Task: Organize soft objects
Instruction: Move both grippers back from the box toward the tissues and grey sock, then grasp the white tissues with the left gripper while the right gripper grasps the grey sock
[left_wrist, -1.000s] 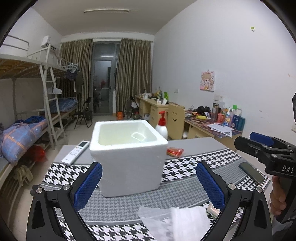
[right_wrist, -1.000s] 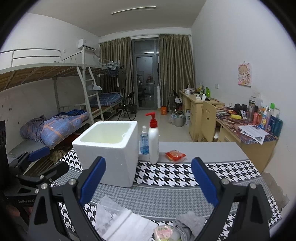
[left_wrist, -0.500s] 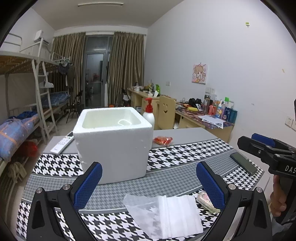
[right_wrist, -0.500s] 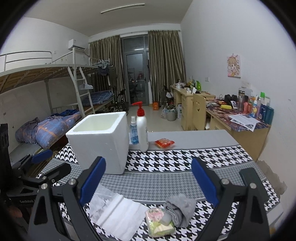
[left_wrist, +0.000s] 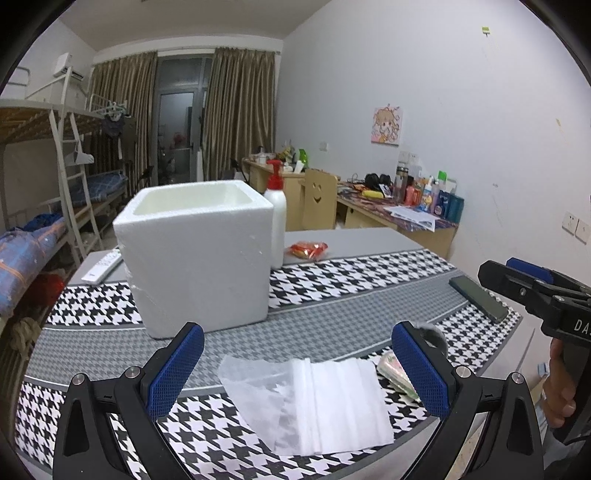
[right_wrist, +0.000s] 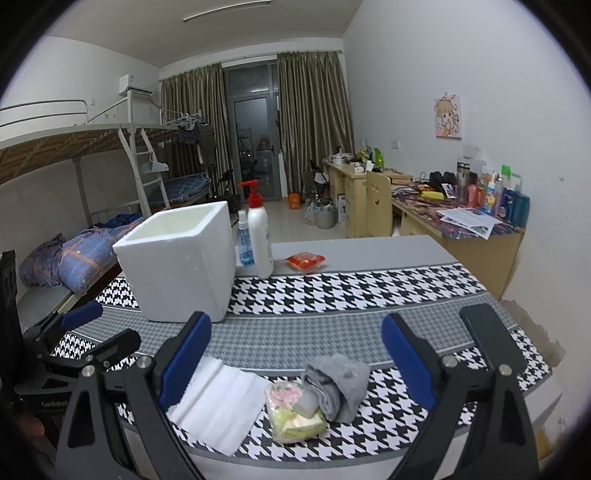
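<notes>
**Approach, nothing picked up yet**

Your foam box (right_wrist: 181, 266) stands centre-left, apparently the bin. Both tongs, left gripper (left_wrist: 295, 373) and right gripper (right_wrist: 295, 358), hang spread and empty. Lower onto the plastic bag (left_wrist: 306, 402) next. Only your right view shows the grey sock (right_wrist: 338, 384) on the tissue pack (right_wrist: 293, 413).

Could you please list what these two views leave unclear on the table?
- Left wrist view: the grey cloth and floral tissue packet are mostly hidden behind the left gripper's fingers.
- Either view: the white foam box's interior floor is hidden by its walls.
- Right wrist view: the small blue bottle's label is too small.
</notes>
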